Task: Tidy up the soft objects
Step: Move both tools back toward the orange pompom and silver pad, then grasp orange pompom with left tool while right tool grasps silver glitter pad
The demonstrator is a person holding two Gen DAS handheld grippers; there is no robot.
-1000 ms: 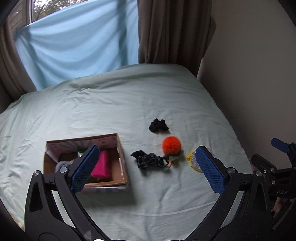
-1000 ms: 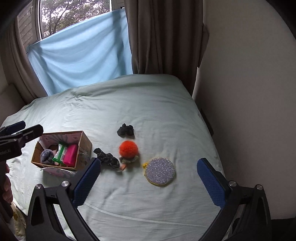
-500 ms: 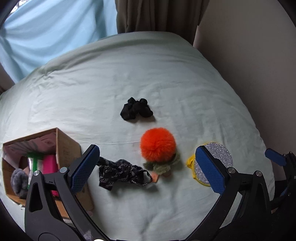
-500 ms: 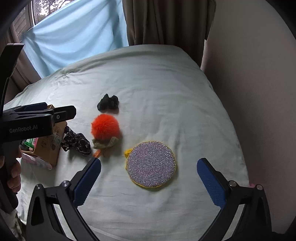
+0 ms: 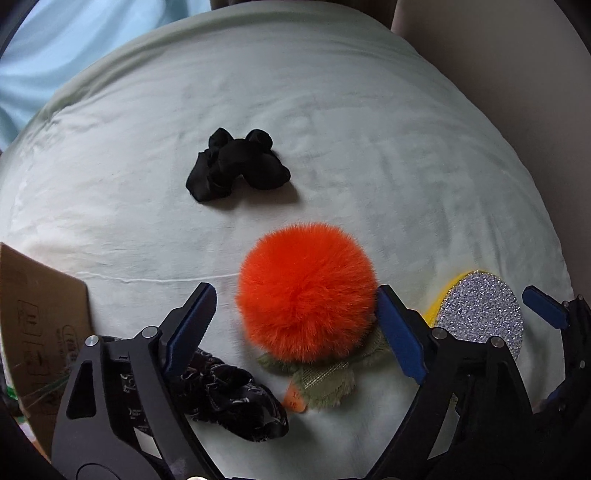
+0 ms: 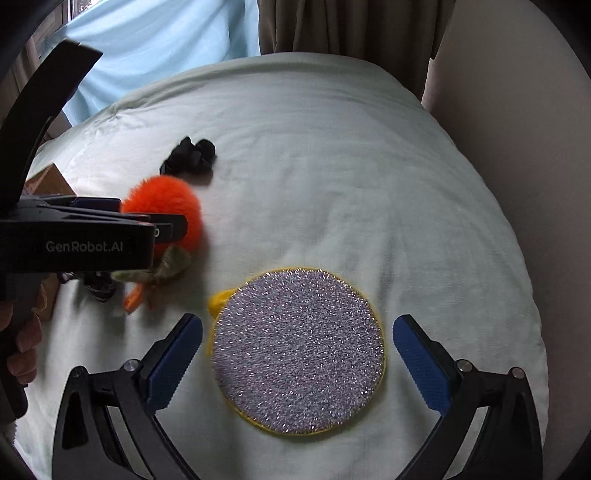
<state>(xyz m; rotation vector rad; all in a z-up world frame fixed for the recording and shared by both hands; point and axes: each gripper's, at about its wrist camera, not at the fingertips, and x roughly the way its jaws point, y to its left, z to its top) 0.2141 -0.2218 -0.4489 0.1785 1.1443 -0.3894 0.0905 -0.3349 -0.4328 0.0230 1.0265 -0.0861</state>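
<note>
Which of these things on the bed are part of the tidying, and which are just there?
Part of the job:
orange pompom
glittery round pad
black scrunchie
patterned dark scrunchie
cardboard box
left gripper and right gripper, both open

Just there:
bed sheet
curtain

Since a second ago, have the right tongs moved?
Yes. The right tongs have come forward and down toward the glittery round pad, judged against the bed; they now flank it, open.

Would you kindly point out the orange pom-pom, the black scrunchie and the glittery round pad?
orange pom-pom [image 5: 306, 291]: left wrist view, fur centre.
black scrunchie [image 5: 236, 166]: left wrist view, middle folds.
glittery round pad [image 6: 297, 350]: right wrist view, sparkly face centre.
</note>
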